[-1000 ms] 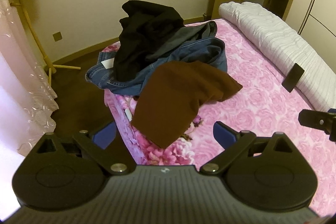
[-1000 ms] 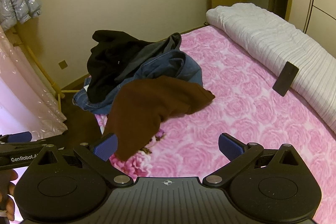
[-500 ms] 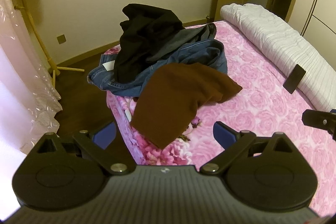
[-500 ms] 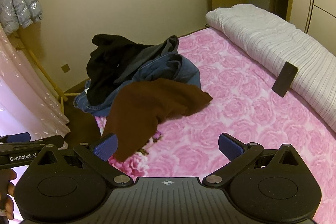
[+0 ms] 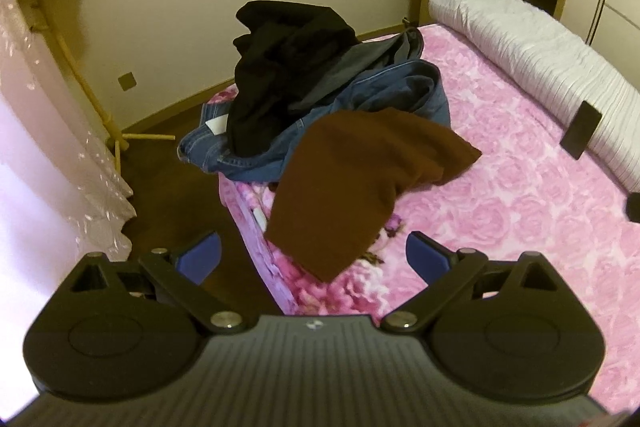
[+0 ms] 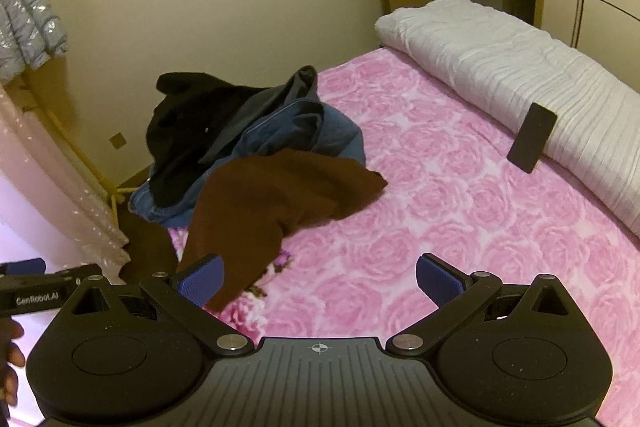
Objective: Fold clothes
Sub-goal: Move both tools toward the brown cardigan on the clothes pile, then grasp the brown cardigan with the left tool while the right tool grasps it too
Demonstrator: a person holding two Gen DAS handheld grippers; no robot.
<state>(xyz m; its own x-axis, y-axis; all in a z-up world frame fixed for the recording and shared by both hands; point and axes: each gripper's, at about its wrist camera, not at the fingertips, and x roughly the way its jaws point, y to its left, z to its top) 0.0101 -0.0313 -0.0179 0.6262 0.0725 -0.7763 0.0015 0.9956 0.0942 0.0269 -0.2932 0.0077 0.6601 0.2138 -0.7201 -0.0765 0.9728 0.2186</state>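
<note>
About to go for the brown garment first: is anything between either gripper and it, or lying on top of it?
Nothing visible does. The brown garment lies nearest, draped over the bed corner with nothing on it; the jeans and black garment sit behind. Left gripper and right gripper are both open, short of it.

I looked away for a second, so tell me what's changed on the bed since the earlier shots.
Nothing taken or released. Both views shifted slightly, so the left gripper and right gripper drifted a little, jaws open. The brown garment, jeans, black garment lie as before.
</note>
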